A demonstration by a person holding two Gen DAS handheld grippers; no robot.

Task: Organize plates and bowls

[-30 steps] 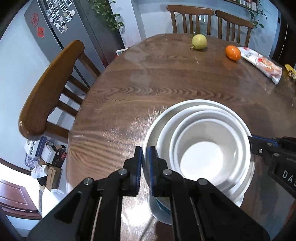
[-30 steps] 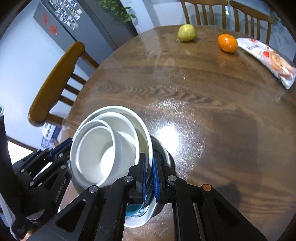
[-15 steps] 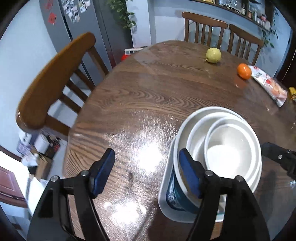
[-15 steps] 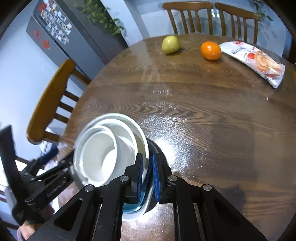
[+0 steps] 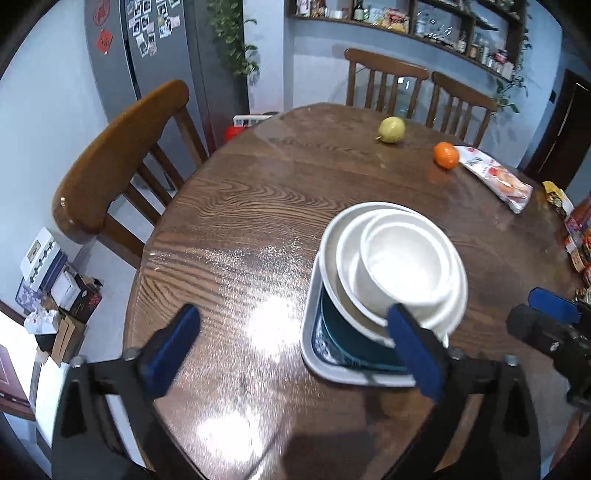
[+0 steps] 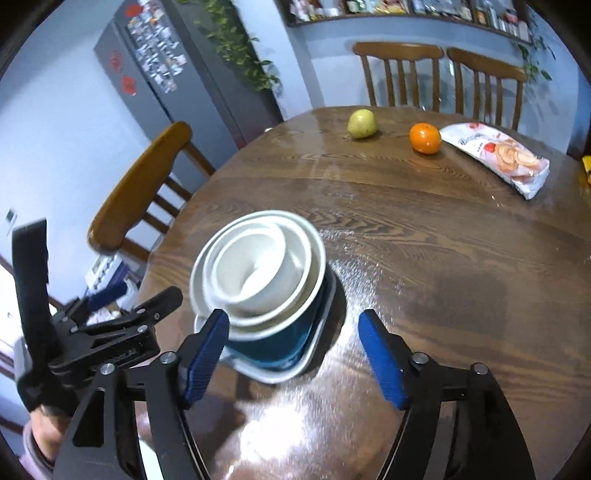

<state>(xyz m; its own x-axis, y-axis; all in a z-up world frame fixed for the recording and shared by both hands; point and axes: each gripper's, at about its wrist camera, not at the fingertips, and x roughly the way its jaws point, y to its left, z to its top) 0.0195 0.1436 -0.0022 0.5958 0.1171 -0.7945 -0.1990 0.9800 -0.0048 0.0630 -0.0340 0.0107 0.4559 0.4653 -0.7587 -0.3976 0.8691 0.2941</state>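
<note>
Both grippers have let go of the stack of nested white bowls (image 5: 400, 266) and pulled back from it since a second ago, when each was pinched on its rim; their jaws have just been opening, and nothing lies between the pads now.

The round dark-brown wooden table (image 5: 258, 206) shines with glare patches near its close edge. Going left to right in the left wrist view: a grey fridge (image 5: 147, 55) covered in photos stands against the pale blue wall, a curved-back wooden chair (image 5: 122, 155) sits at the table's left side, a trailing green plant (image 5: 231, 40) hangs beside the fridge, two more wooden chairs (image 5: 384, 79) stand at the far side under a long shelf of jars (image 5: 406, 20), and on the far tabletop lie a yellow-green pear (image 5: 391, 129), an orange tangerine (image 5: 446, 155) and a white snack packet (image 5: 495, 177).

The bowls sit in a teal bowl on a pale grey rectangular tray (image 5: 332, 369) on the table. The left gripper (image 5: 291, 347) is spread wide, with the stack just beyond its right finger. The right gripper (image 6: 293, 354) is parted too, the stack lying ahead towards its left finger, apart from both pads.
</note>
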